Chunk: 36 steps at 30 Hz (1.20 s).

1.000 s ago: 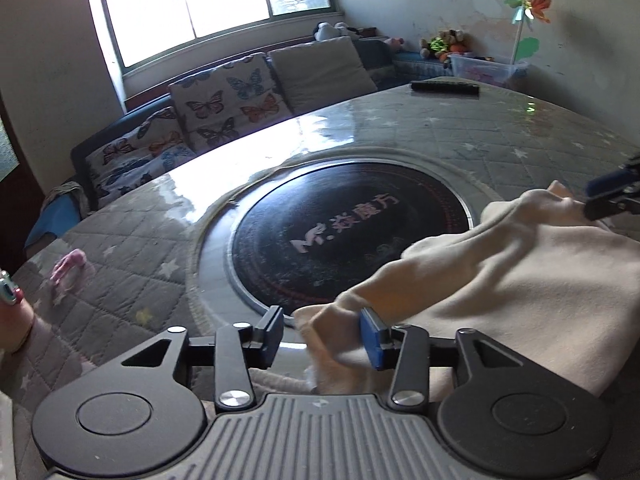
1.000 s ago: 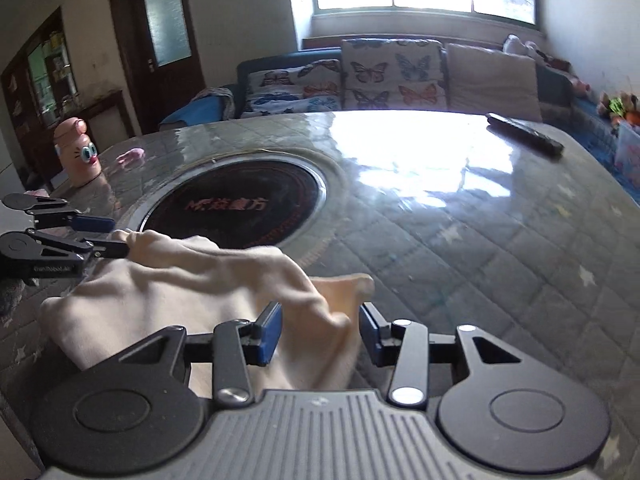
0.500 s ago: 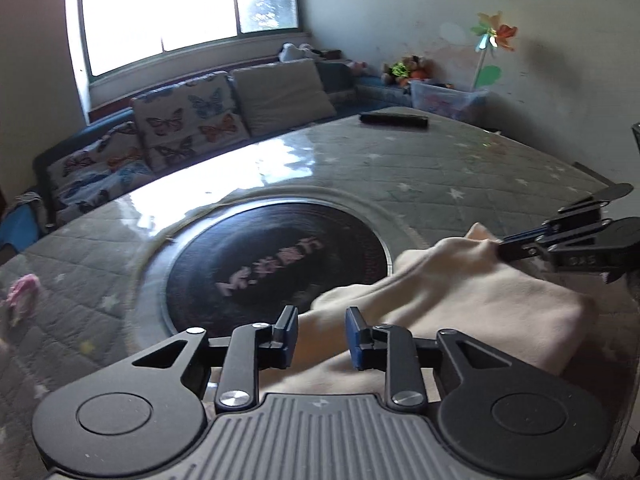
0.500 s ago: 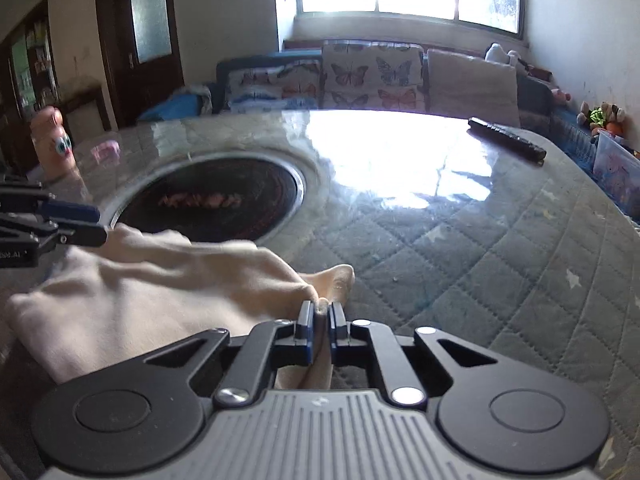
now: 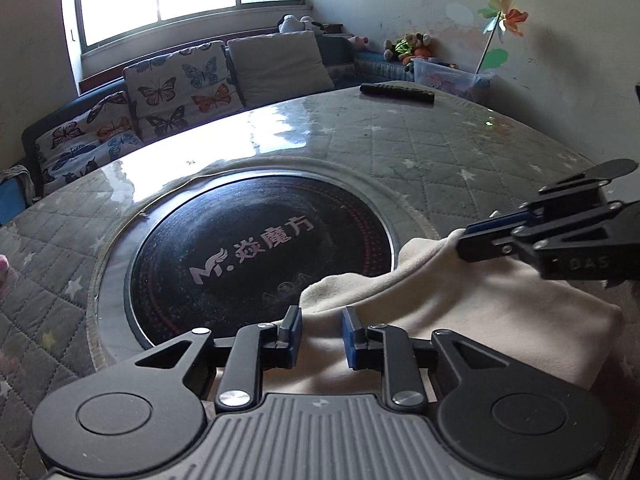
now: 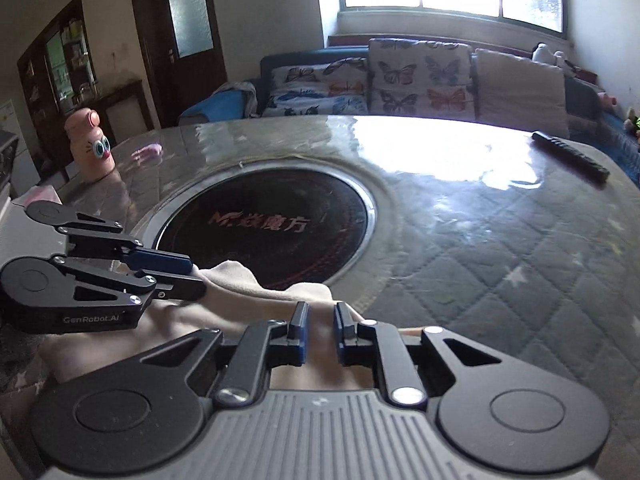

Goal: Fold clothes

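A cream garment [image 5: 472,312] lies bunched at the near edge of the round quilted table [image 5: 420,148], overlapping the black round hob [image 5: 260,252]. My left gripper [image 5: 320,334] sits over the cloth's left end with jaws a little apart and cloth between them. In the right wrist view the garment [image 6: 256,296] lies below my right gripper [image 6: 320,330], whose jaws are also slightly apart over the cloth. Each gripper shows in the other's view, the right one [image 5: 468,240] and the left one [image 6: 192,276], both at the cloth's far edge.
A black remote [image 5: 396,92] lies at the table's far side. A pink figure [image 6: 90,140] and a small pink item [image 6: 148,152] stand at the left. A sofa with butterfly cushions [image 5: 176,84] is behind the table. A toy box and pinwheel [image 5: 500,24] stand by the wall.
The right gripper, shut on the cloth half a second ago, has opened slightly. The left gripper's jaws have widened a little. The cloth has settled lower on the table.
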{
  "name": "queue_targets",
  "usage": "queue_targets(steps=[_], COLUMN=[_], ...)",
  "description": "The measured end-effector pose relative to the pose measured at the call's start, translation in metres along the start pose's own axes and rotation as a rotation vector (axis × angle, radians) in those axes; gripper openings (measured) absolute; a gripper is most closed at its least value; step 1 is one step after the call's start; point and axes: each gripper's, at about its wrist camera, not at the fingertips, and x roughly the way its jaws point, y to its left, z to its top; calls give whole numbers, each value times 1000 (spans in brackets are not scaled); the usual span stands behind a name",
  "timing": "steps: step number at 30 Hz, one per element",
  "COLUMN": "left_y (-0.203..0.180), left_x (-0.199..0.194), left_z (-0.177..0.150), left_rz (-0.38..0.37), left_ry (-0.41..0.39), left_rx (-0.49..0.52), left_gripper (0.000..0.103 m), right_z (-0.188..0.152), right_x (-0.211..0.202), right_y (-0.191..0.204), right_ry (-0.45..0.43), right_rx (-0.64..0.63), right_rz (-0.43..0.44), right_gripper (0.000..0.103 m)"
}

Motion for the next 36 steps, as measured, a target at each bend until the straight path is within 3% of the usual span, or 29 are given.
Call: queue_targets(steps=[10,14,18,28,36], left_y=[-7,-11,-12,-9,-12], left_x=[-8,12,16,17,18], left_z=[10,12,10,9,10], left_rz=[-27,-17,-15,-21,-9], left_ry=[-42,-3,0,-4,-2], left_rx=[9,19,27,32,37], left_gripper=[26,26,27,27,27], right_z=[6,4,5,-1,-32], right_x=[1,18,15,0,-24], right_y=[13,20,27,39,67], right_ry=[-22,18,-5,-22,24], right_rx=[-24,-60,-98,-154,-254], right_rz=[8,-6,-25,26,99], right_gripper=[15,16,16,20,20])
